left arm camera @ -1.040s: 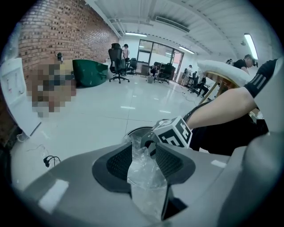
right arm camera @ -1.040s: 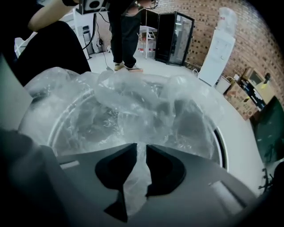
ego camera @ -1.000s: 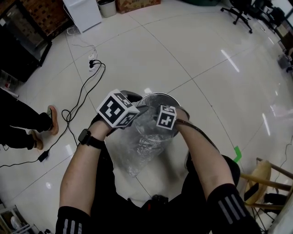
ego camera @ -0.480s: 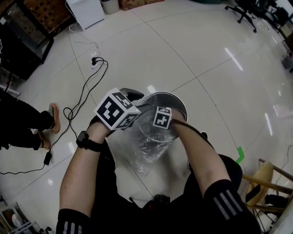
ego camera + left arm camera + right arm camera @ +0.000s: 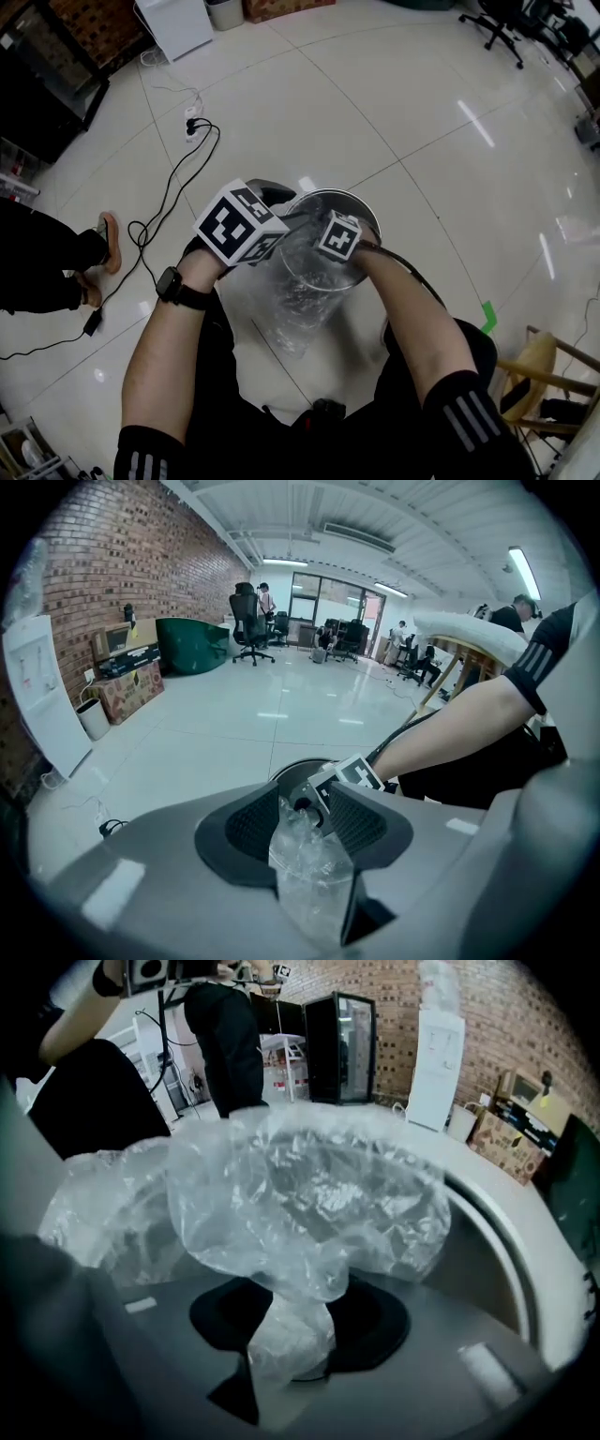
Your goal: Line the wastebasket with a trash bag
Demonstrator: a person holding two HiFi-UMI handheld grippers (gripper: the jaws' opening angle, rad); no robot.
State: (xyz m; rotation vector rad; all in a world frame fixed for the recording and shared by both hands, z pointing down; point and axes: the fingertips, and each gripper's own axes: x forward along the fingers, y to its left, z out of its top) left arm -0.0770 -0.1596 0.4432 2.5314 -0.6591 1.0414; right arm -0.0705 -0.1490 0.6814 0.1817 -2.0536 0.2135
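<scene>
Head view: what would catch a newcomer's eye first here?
The crumpled clear plastic trash bag hangs over the near side of the round silver wastebasket, mid-floor. The left gripper pinches a bunch of its film. The right gripper, whose jaws have just been opening, has film between them.

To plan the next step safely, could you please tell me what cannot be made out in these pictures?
Inside of the round silver metal wastebasket: head view, covered by the crumpled clear plastic trash bag.
Wastebasket's base: right gripper view, behind bunched film; only a rim arc shows.
How deep the bag sits in the wastebasket: head view, clear film blends with shiny metal.
</scene>
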